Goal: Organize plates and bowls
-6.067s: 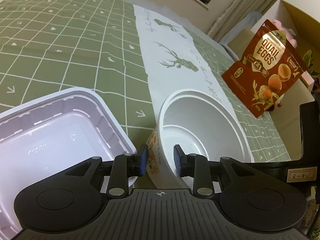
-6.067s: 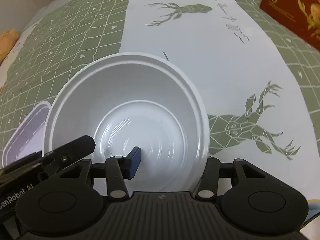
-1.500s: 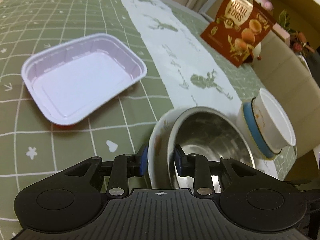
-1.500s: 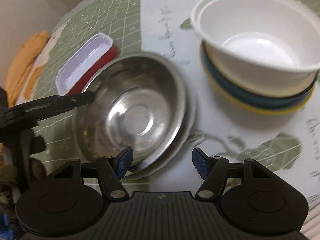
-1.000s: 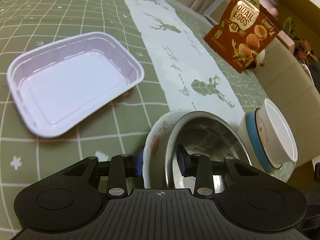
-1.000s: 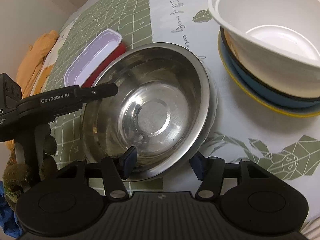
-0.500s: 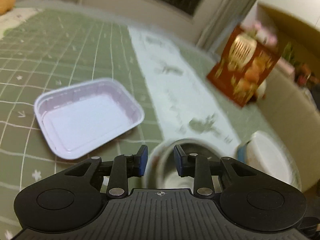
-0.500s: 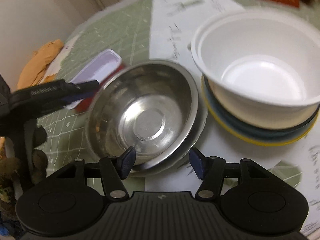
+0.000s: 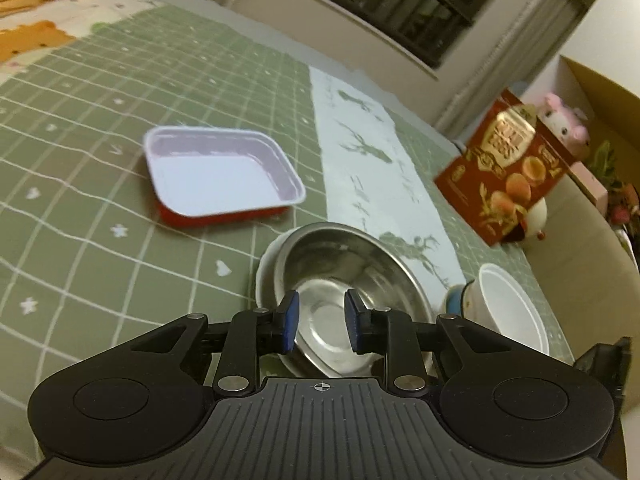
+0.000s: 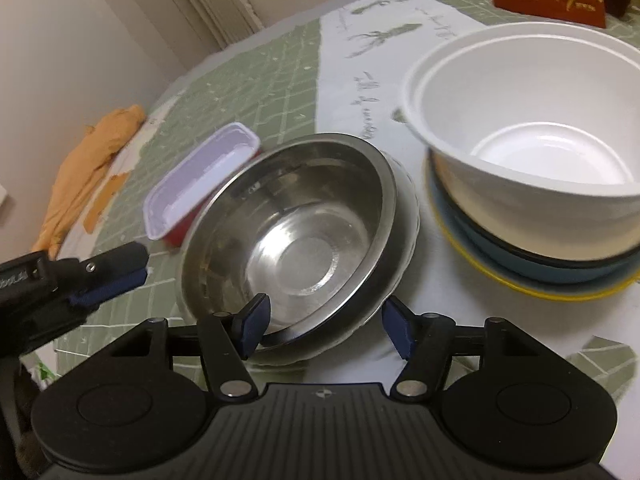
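A: In the left wrist view, where was the left claw (image 9: 319,327)?

B: It hung above the steel bowl (image 9: 344,292), its blue pads a short way apart with nothing pinched between them. The jaws had just been closing, yet they gripped no rim.

A: And the bowl itself?

B: It sat nested in a white bowl (image 9: 265,270) on the surface (image 9: 80,240), at the border of the green checked cloth and the pale deer-print runner (image 9: 372,176). Behind it to the left lay a white rectangular tray (image 9: 218,174) stacked on a red one (image 9: 216,219). To the right stood a white paper bowl (image 9: 510,308) on a blue dish (image 9: 454,302), with a red egg box (image 9: 506,174) further back.

A: What did the right wrist view give?

B: The right claw (image 10: 325,330) was spread, and its jaws had just been opening. Its left pad sat inside the steel bowl (image 10: 296,240) near the rim; the right pad stood outside, clear of the white bowl (image 10: 412,216) beneath. Whether the left pad touched the metal, I could not tell.

A: Anything beside it?

B: The white paper bowl (image 10: 532,128) rested on a stack of a dark bowl (image 10: 560,258), a blue dish (image 10: 532,268) and a yellow plate (image 10: 540,290), just right of the steel bowl. The left claw (image 10: 112,276) showed at the left edge, away from the bowl
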